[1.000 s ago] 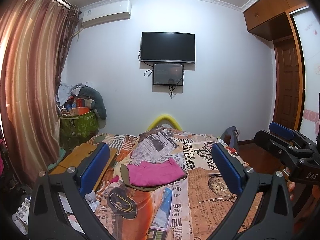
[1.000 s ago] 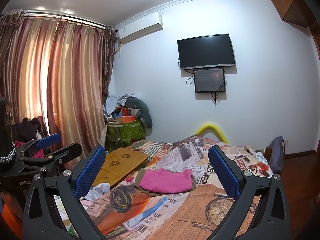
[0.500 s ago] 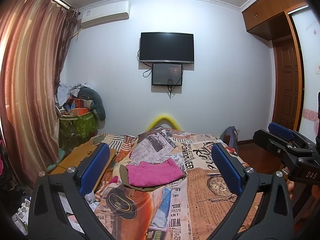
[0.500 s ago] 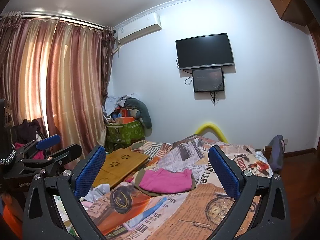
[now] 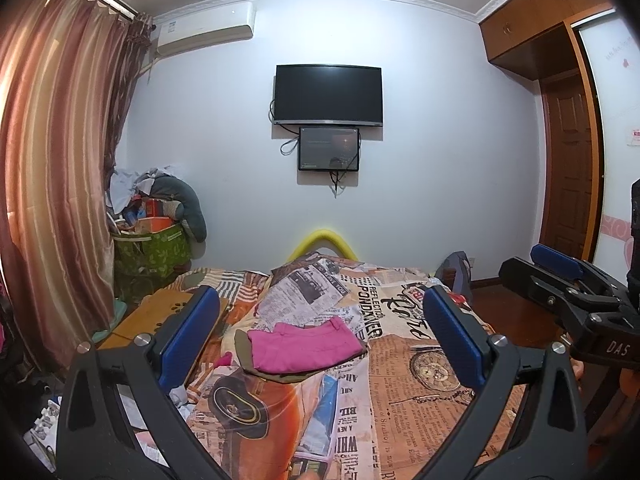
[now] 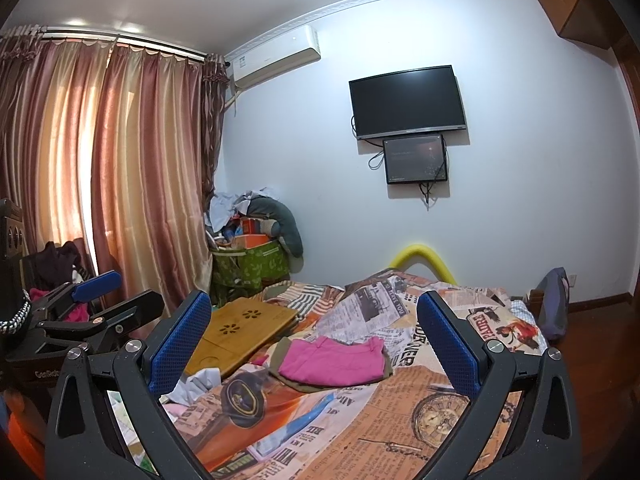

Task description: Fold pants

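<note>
left gripper (image 5: 320,340): black frame, blue textured pads (image 5: 188,338), silver screws | right gripper (image 6: 314,344): same black frame, blue mesh-textured pads (image 6: 178,346), silver screws; white "DAS" lettering seen from left view | skin partly visible beneath it

Barely any change: left gripper (image 5: 320,336) drifted slightly, so the TV (image 5: 328,95) slid a touch left and up in its view. Right gripper (image 6: 314,342) shifted likewise, the pink pants (image 6: 334,362) edging left. Nothing on the bed moved.
</note>
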`<state>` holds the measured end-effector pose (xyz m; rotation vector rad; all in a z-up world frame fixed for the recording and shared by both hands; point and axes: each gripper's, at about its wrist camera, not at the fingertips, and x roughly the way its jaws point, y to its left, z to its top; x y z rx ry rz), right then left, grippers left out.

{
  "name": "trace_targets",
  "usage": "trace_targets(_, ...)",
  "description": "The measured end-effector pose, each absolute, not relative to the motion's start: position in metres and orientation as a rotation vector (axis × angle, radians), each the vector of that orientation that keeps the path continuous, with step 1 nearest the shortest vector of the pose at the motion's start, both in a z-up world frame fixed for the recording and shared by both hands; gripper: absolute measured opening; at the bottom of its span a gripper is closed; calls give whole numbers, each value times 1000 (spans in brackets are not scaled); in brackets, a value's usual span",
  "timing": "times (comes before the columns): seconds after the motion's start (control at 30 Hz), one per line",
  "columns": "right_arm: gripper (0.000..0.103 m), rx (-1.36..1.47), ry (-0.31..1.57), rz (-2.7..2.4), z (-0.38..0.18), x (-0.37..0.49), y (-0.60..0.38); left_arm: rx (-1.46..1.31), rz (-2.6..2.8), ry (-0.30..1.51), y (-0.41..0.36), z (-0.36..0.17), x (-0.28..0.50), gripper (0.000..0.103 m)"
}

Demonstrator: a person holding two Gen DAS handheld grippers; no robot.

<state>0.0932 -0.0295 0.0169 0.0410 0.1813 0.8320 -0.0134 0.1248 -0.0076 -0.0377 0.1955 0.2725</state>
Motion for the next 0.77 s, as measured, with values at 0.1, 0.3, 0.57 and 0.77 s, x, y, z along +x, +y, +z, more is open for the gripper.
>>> trace_targets(0.1, 102, 41, 182, 832, 17, 93, -30, -46, 264, 201, 125, -9, -13, 103)
trace_targets(0.3, 102, 39, 184, 831, 19, 94, -29, -59, 259, 209, 126, -9, -12, 103)
trace_targets(0.57, 102, 37, 188, 831, 19, 94, -29, -61, 255, 212, 125, -10, -11, 103)
trace_targets(0.77, 103, 35, 193, 830, 18, 94, -28, -54, 259, 214, 124, -11, -10, 103)
